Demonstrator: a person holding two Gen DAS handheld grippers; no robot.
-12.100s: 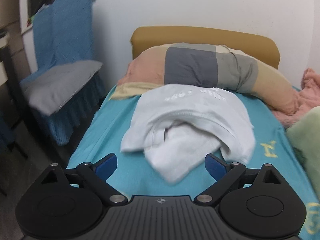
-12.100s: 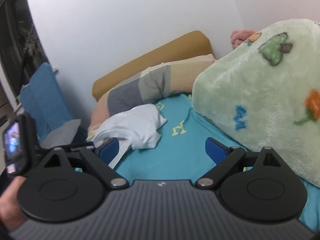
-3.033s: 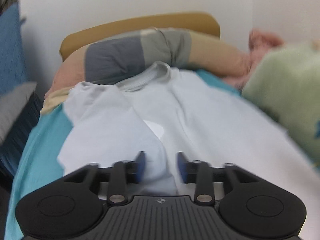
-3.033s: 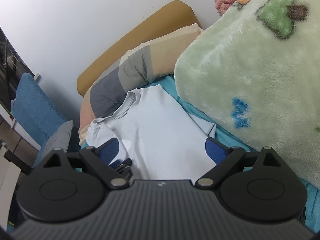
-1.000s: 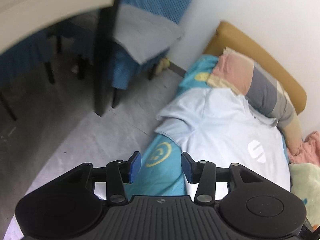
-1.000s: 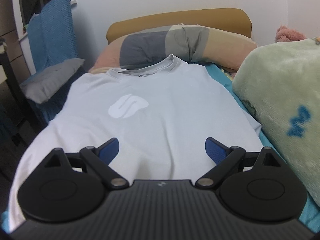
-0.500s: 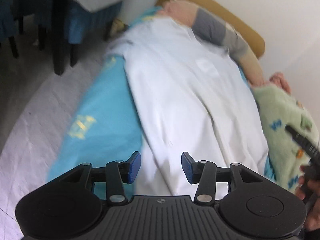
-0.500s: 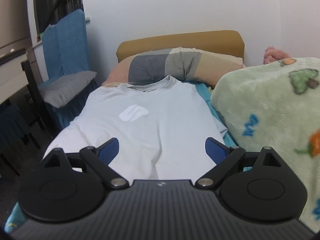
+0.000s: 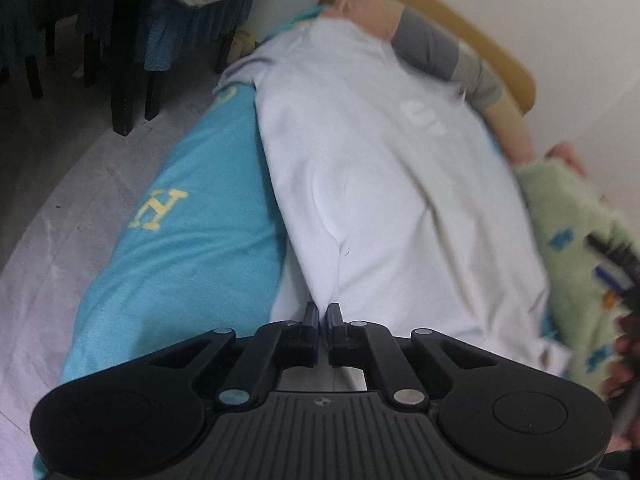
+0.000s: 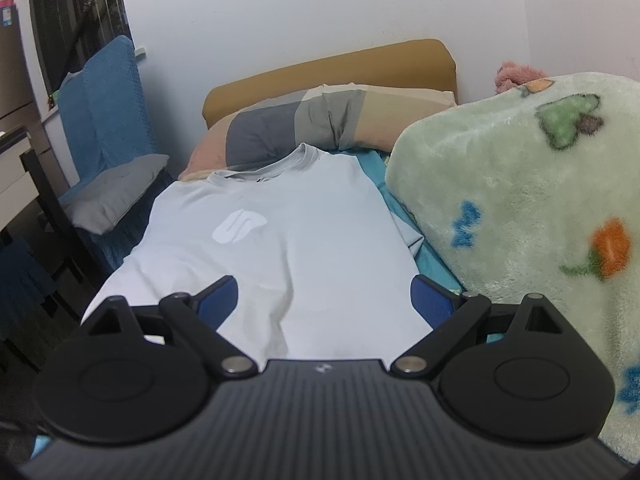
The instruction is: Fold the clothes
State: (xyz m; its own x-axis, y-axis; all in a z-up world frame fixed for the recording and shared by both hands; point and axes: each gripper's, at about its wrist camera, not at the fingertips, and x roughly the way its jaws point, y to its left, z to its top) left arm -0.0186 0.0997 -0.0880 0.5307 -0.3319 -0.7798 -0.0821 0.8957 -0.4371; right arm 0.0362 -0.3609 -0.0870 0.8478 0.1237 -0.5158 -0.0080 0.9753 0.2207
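Shirt [image 10: 288, 248] lies flat, unfolded; left gripper [image 9: 322, 312] pinches its hem, right gripper [image 10: 324, 292] spread, folding all ahead.

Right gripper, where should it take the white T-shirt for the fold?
Probably the hem corner nearest the green blanket, approached from the foot of the bed. The white T-shirt lies flat, collar toward the pillow, and the left gripper already pinches the opposite hem corner. The right gripper is open above the hem.

White tee [image 10: 288, 248], spread flat, logo up
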